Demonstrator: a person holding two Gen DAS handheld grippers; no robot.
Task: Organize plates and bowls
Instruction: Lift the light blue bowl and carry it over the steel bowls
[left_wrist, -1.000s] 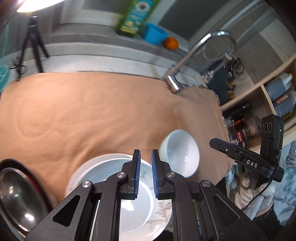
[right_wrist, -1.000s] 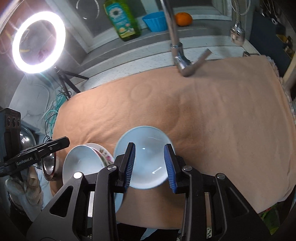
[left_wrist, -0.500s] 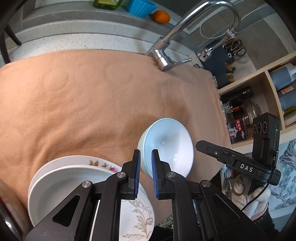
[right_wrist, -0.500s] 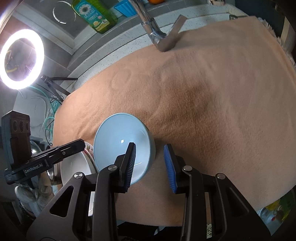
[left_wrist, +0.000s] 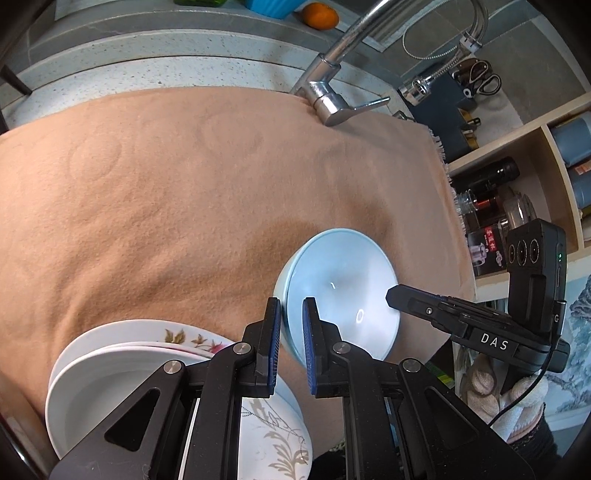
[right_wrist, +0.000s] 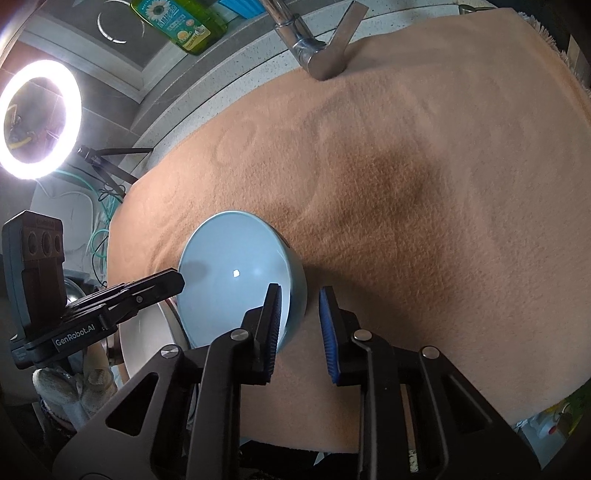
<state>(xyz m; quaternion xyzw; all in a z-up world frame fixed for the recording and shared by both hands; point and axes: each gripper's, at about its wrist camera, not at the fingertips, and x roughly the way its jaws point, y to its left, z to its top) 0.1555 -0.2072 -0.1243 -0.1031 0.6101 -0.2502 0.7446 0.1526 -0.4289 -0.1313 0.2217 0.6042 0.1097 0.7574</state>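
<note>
Right tongs (right_wrist: 300, 317) now straddle the near rim of the pale blue bowl (right_wrist: 236, 273): one pad inside, one outside the wall, jaws spread, no pinch yet. A second ago the bowl sat centred between them; they've since shifted toward its right-hand edge, so this reads as lining up a rim grasp.

Left tongs (left_wrist: 291, 343) nearly pressed together, holding nothing, a narrow gap showing. They've swung off the plate stack (left_wrist: 122, 373) toward the bowl's left rim, hovering just short of it.

Bowl is upright on the tan cloth (left_wrist: 184, 192) over the worktop, just beside the stacked plates, same spot as before.

Likely next: right tongs close on the rim, lift the bowl. Risk: a thin glazed rim can slip or tip.
</note>
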